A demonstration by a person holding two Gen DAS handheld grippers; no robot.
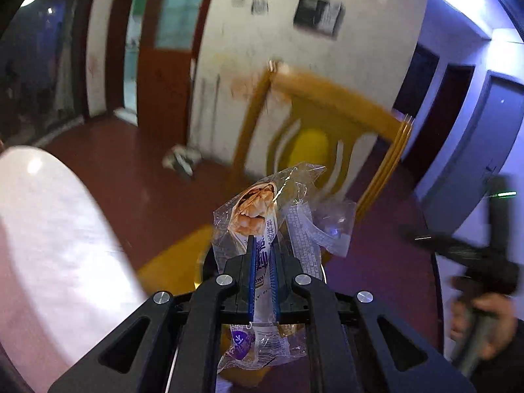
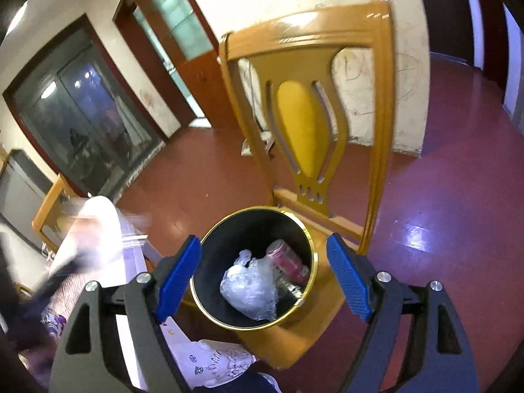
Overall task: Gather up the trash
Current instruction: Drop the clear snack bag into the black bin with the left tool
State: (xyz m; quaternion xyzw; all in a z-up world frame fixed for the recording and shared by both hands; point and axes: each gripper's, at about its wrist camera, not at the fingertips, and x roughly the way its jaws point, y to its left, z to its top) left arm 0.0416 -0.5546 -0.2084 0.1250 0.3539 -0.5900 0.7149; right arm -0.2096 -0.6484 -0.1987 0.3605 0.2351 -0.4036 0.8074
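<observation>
So the left gripper [image 1: 262, 262] is pinching a clear snack wrapper [image 1: 271, 209] tight between its blue pads, with the wrapper's long axis running straight out along the fingers and its crinkled end sticking up past the tips. The black bin with the gold rim [image 2: 196, 258] is sitting on the seat of the yellow wooden chair [image 2: 304, 32], and it's lying right under the right gripper [image 2: 263, 278], whose fingers are spread wide with nothing between them. Inside the bin there's already a crumpled plastic bag [image 2: 249, 285] and a pink can [image 2: 288, 258]. My guess is the wrapper needs carrying over the bin next. The white table [image 1: 49, 229] is sitting left of the chair, on dark red floor.
</observation>
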